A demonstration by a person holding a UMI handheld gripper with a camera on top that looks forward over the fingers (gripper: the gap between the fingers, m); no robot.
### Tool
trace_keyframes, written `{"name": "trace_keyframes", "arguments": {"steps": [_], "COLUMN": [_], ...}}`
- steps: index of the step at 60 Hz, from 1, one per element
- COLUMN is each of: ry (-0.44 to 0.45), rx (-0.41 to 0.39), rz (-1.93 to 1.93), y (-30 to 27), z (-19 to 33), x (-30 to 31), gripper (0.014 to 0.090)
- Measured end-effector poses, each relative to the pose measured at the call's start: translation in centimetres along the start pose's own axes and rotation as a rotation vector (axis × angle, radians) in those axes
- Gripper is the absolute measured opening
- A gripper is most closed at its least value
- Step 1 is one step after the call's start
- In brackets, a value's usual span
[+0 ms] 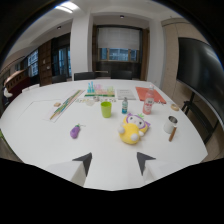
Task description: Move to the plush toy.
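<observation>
Gripper view: tongs (pixel 114 162) wide open, nothing btwn the fingers, both tips over bare white worktop (pixel 45 145). Yellow-and-purple plush toy (pixel 133 129) lies on the worktop just ahead of the tips, slightly toward the right finger. Rel. to the toy: green cup (pixel 106 109) behind-left, purple eggplant toy (pixel 75 131) left, small bottle (pixel 124 105) behind, white mug (pixel 170 123) right.
</observation>
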Motion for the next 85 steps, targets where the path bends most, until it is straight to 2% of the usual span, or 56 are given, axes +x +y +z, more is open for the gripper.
{"name": "trace_keyframes", "arguments": {"steps": [10, 17, 32, 42, 56, 68, 85], "ry": [0.016, 0.056, 0.095, 0.083, 0.026, -0.003, -0.004], "rx": [-0.010, -0.046, -0.087, -0.097, -0.143, -0.168, -0.180], "rz": [0.006, -0.002, 0.023, 0.013, 0.018, 0.025, 0.023], "y": [1.7, 3.1, 2.3, -0.5, -2.9, -3.2, -3.0], "z": [-0.5, -0.5, 4.3, 10.3, 18.3, 20.8, 21.3], "x": [0.5, 3.2, 8.7, 11.5, 11.8, 11.6, 11.7], "gripper": [0.0854, 0.0854, 0.0855, 0.0854, 0.0851, 0.0852, 0.0851]}}
